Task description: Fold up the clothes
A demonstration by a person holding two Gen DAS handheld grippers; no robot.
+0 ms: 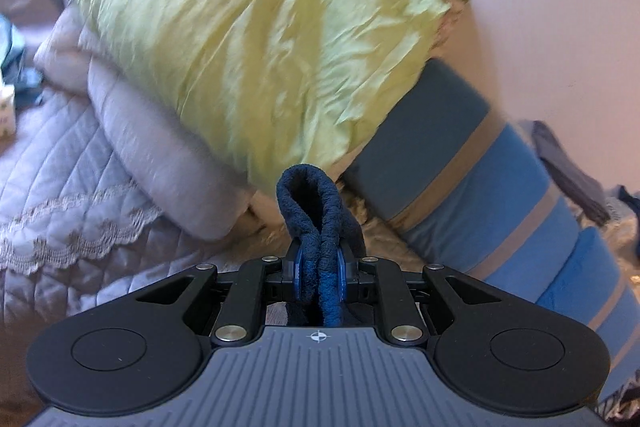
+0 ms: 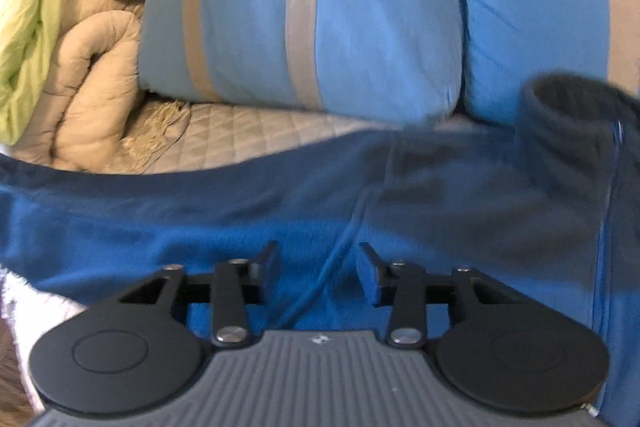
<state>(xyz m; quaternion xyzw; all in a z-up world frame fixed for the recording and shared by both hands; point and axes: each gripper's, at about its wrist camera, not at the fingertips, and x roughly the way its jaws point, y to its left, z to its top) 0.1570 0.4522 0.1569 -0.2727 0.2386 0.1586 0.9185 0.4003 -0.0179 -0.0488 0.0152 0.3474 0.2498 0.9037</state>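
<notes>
Blue fleece garment point(image 2: 240, 223) lies spread across the bed, its long axis running left to right under the right claw point(image 2: 318, 269), whose jaws gape above it. The left claw point(image 1: 319, 267) pinches a fleece fold.

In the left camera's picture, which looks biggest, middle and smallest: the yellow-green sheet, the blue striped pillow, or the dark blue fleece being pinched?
As they appear in that view:
1. Yellow-green sheet
2. Blue striped pillow
3. Dark blue fleece, only a small fold showing in the left hand-held gripper
</notes>
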